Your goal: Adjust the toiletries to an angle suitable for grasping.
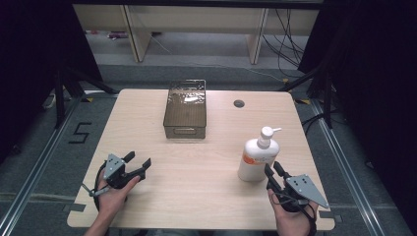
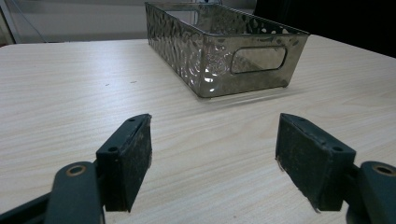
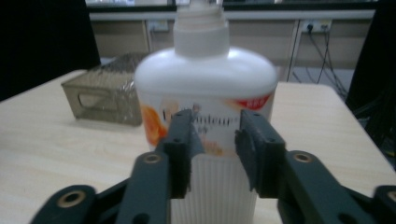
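High view. A white pump bottle (image 1: pixel 258 157) stands upright at lower right of the frame on the worktop (image 1: pixel 206 172), its nozzle turned toward the right edge. The right claw (image 1: pixel 273 171) rests just beside the bottle's base, jaws aimed at it; the placement suggests an approach for a grasp of the body, not yet made. The left claw (image 1: pixel 137 160) sits at lower left, well apart from the bottle, jaws spread and aimed toward the frame's centre. A translucent smoky bin (image 1: pixel 185 109) with a slot handle stands at upper centre, apparently empty, a likely receptacle.

Left gripper view. The left claw (image 2: pixel 212 154) has its pads far apart with nothing between them, bare worktop (image 2: pixel 70 93) beneath. The bin (image 2: pixel 224 46) lies ahead in the upper half, its handle end facing the camera.

Right gripper view. The bottle (image 3: pixel 205 121) fills the centre, directly ahead of the right claw (image 3: pixel 215 144). The jaws stand a narrow gap apart, too narrow to take the body; judged, they need to widen before closing on it. The bin (image 3: pixel 105 95) shows at centre left, behind.
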A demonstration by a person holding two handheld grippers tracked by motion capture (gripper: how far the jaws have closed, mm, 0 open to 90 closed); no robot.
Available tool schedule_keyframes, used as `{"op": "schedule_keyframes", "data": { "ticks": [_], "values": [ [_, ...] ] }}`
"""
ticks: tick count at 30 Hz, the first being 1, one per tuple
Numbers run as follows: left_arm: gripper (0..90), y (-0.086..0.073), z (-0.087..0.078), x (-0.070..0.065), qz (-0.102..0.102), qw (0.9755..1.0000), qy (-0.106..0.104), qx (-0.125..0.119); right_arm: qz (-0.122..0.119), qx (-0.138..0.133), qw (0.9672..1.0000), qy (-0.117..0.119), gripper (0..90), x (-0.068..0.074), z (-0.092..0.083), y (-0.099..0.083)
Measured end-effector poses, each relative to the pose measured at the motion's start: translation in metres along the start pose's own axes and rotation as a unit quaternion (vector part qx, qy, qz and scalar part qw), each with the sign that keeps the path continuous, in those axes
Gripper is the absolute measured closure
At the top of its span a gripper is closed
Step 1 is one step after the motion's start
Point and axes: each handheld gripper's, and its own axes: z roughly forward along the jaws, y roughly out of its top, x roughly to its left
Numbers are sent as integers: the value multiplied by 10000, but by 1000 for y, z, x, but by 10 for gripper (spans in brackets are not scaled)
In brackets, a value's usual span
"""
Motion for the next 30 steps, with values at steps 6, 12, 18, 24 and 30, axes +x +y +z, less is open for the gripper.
{"op": "schedule_keyframes", "data": {
  "ticks": [6,12,18,24,30],
  "values": [
    [266,0,0,0,-17,10000,-9,-3,-48,-172,9998,-86,482,4,3,13],
    [266,0,0,0,-34,10000,-7,-18,-40,-333,9993,-166,391,11,9,21],
    [266,0,-1,-1,-24,10000,-7,-15,-128,-360,9991,-189,364,16,14,25],
    [266,0,-1,-1,-3,10000,4,-22,-93,-401,9990,-147,356,19,17,26],
    [266,0,-1,-2,18,10000,23,-22,-122,-436,9987,-240,354,19,15,30]
  ]
}}
